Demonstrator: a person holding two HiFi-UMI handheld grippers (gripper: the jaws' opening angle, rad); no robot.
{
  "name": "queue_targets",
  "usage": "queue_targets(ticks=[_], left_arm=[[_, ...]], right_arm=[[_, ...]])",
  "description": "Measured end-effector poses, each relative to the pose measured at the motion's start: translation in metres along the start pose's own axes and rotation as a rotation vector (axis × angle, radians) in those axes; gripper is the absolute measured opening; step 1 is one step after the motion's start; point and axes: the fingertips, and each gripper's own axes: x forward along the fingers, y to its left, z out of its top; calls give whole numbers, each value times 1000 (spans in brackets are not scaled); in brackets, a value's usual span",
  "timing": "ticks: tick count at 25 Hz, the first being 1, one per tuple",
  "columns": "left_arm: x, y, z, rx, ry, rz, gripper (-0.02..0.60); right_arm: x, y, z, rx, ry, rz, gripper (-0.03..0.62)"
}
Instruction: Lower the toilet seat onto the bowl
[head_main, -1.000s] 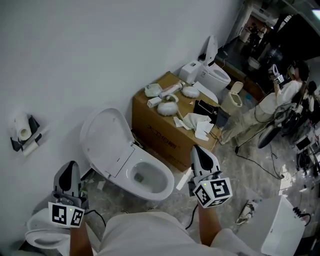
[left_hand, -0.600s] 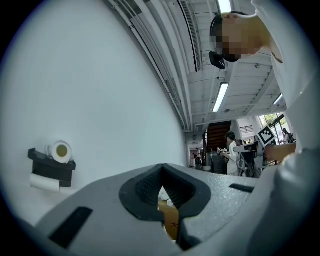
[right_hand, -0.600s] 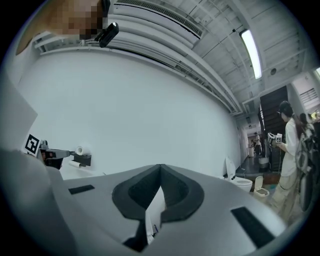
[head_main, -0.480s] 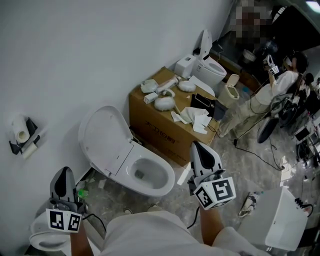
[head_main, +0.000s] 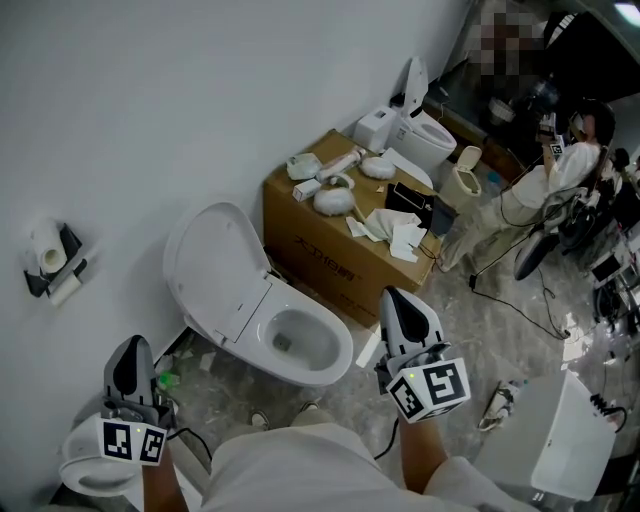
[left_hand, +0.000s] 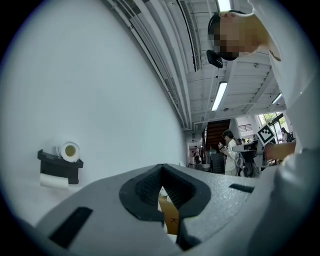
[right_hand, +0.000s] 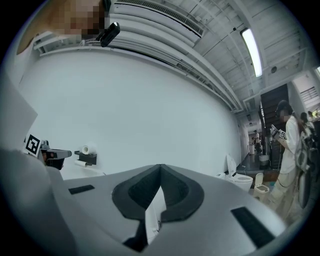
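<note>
- Seat (head_main: 215, 275) stands raised against the far wall, behind the bowl (head_main: 312, 352).
- Probably stiff, light, hinged plastic; take its top rim and ease it down.
- Left tongs (head_main: 131, 350) and right tongs (head_main: 398, 300) are closed and empty.

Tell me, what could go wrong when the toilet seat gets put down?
1. The raised seat might slam onto the bowl if it is let go early.
2. The left gripper and right gripper are both shut and not touching the seat, so they could probably only push it and might slip off.
</note>
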Motion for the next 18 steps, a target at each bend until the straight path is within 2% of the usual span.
queue_targets(ticks=[18], left_arm=[[-6, -12, -7, -9, 6, -43, 3]], right_arm=[[-21, 7, -15, 27, 13, -30, -2]])
